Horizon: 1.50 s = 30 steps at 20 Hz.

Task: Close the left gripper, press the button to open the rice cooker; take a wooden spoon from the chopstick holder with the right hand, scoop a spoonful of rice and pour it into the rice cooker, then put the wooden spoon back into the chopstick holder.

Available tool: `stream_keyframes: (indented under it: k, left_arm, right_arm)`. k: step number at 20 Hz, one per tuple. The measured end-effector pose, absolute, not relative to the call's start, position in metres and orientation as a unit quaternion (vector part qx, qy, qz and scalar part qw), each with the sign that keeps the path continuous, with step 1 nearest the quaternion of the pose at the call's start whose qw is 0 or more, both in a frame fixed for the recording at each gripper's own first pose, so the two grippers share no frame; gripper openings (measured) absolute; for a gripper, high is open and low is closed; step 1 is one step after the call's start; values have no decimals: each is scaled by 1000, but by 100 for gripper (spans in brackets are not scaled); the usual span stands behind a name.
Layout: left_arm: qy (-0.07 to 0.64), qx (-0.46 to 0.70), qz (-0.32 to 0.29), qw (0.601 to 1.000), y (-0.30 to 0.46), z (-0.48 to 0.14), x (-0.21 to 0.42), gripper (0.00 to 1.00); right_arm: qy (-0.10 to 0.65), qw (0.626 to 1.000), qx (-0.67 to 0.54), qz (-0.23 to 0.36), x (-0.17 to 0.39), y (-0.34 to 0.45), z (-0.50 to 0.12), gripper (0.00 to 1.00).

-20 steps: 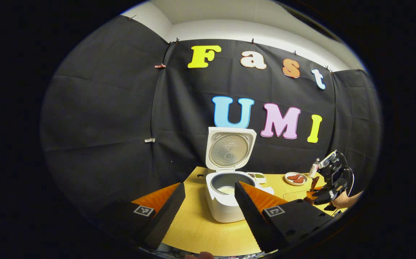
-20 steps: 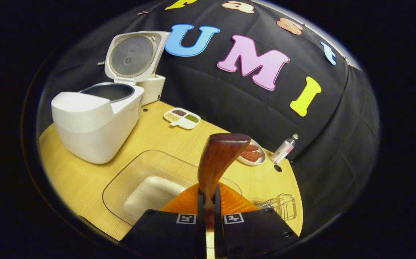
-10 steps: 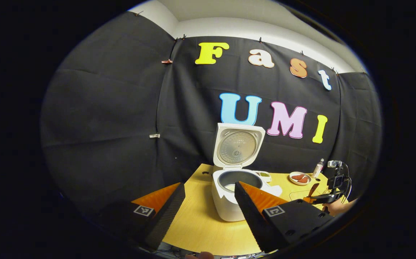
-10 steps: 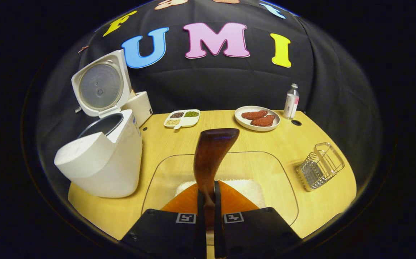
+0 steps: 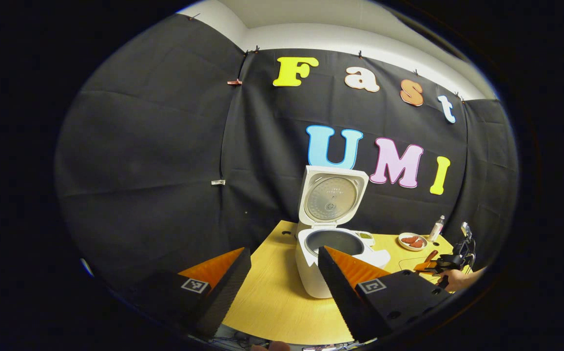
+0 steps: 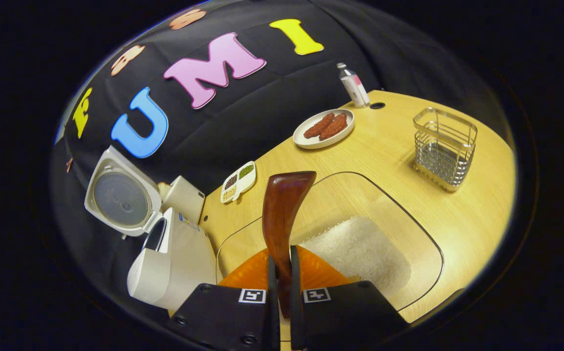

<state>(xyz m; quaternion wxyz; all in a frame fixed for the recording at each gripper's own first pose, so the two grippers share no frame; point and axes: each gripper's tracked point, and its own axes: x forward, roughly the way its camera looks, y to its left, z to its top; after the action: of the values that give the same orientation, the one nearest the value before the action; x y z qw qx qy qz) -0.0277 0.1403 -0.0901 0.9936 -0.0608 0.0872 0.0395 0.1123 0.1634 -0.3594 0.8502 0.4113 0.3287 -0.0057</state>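
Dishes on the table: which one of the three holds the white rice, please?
The large clear glass dish, directly under the wooden spoon held by the right gripper. The round white plate holds reddish pieces; the small divided dish holds beans.

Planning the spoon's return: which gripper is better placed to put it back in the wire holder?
The right gripper. It is shut on the wooden spoon, and the wire holder stands ahead on its side. The left gripper is open, facing the rice cooker.

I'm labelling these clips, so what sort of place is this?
Probably a staged kitchen tabletop in a recording booth: an open rice cooker, a clear dish of rice and a wire chopstick holder sit on a wooden table.
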Motion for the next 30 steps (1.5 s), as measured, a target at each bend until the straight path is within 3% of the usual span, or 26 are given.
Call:
stream_keyframes:
  k: [18,30]
  left_arm:
    - [72,-72,31,994,132,-84,-31,95]
    - [67,-95,43,992,144,-92,-45,95]
  right_arm:
    - [214,797,565,-16,119,98,-277,13]
    - [198,756,621,55,144,168,-170,13]
